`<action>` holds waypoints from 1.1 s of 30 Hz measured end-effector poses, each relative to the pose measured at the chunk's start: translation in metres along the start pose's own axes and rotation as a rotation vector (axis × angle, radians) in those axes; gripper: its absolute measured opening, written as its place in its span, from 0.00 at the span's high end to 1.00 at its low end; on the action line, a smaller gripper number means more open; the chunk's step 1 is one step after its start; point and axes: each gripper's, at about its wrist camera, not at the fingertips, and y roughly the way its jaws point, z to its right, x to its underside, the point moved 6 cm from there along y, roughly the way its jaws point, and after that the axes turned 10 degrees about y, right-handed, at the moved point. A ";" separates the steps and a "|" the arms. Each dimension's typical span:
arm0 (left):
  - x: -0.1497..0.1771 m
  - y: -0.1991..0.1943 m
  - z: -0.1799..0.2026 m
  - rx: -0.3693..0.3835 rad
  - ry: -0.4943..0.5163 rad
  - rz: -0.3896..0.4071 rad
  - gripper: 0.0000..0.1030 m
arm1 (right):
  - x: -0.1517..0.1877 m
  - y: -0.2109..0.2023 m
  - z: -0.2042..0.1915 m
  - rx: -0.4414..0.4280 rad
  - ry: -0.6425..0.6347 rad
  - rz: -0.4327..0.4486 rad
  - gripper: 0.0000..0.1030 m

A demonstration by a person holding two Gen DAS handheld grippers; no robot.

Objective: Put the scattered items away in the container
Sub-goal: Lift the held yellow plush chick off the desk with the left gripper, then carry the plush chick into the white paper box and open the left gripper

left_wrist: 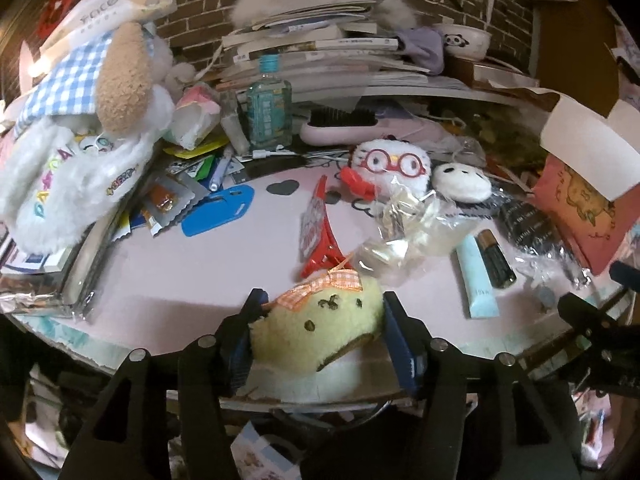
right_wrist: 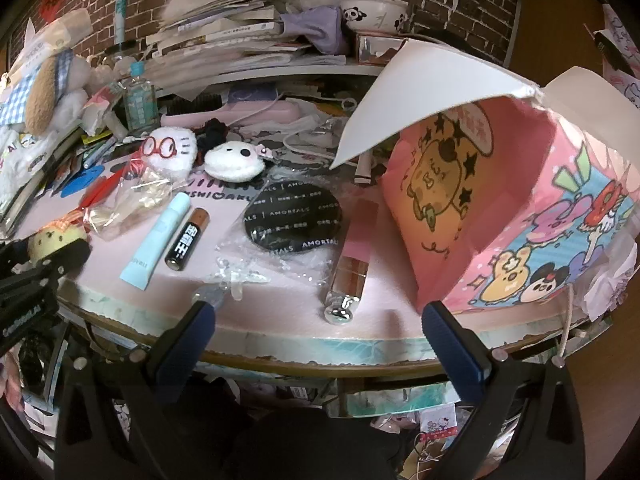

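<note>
Left gripper [left_wrist: 320,320] clamped on yellow plush toy [left_wrist: 320,328] at the counter [left_wrist: 192,264] edge: soft, light, squashy, best pinched across the body. Right gripper [right_wrist: 320,328] wide open, empty, near pink box [right_wrist: 500,216].

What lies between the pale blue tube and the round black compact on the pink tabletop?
An AA battery lies there, beside the pale blue tube, with bare pink tabletop before the bagged round black compact. The right wrist view shows it best.

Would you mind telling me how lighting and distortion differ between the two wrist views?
Left wrist view: dim and warm, table edge bowed by the fisheye, fluffy yellow plush toy sharp between the jaws. Right wrist view: brighter, glare on the clear plastic wrapper, pink cartoon-printed cardboard box stretched at the rim.
</note>
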 end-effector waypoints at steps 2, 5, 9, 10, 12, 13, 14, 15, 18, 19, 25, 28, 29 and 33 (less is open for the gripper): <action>0.001 -0.002 -0.002 -0.001 -0.013 0.001 0.55 | 0.001 0.001 -0.001 -0.002 -0.002 -0.005 0.00; 0.001 -0.002 -0.003 0.001 -0.026 0.007 0.62 | 0.002 0.002 -0.004 -0.005 -0.006 -0.008 0.00; -0.004 -0.002 -0.005 0.008 -0.050 0.016 0.65 | 0.002 0.002 -0.004 -0.001 -0.009 -0.005 0.00; -0.007 -0.004 -0.004 0.007 -0.047 0.024 0.65 | 0.002 0.002 -0.004 0.000 -0.009 -0.003 0.00; -0.013 -0.008 -0.004 0.007 -0.043 0.037 0.65 | 0.001 0.002 -0.004 0.002 -0.006 -0.002 0.00; -0.017 -0.010 -0.004 0.006 -0.039 0.044 0.65 | 0.001 0.002 -0.003 0.002 -0.004 -0.002 0.00; -0.020 -0.011 -0.003 0.006 -0.033 0.050 0.65 | 0.001 0.002 -0.003 0.003 -0.002 -0.003 0.00; -0.025 -0.013 -0.002 0.009 -0.029 0.058 0.65 | 0.000 0.002 -0.003 0.003 -0.002 -0.004 0.00; -0.039 -0.018 0.002 0.021 -0.021 0.078 0.65 | 0.000 0.002 -0.003 0.008 0.003 -0.004 0.00; -0.045 -0.020 0.004 0.021 -0.018 0.084 0.65 | 0.000 0.002 -0.002 0.008 0.007 -0.005 0.00; -0.084 -0.028 0.021 0.047 0.038 0.133 0.65 | -0.006 -0.003 0.002 0.005 0.043 0.010 0.00; -0.105 -0.032 0.037 0.083 0.071 0.165 0.65 | -0.010 -0.008 0.001 -0.016 0.047 0.022 0.00; -0.113 -0.034 0.043 0.097 0.085 0.176 0.65 | -0.012 -0.010 0.000 -0.018 0.045 0.028 0.00; -0.143 -0.041 0.074 0.165 0.153 0.213 0.65 | -0.017 -0.012 -0.001 -0.018 0.047 0.034 0.00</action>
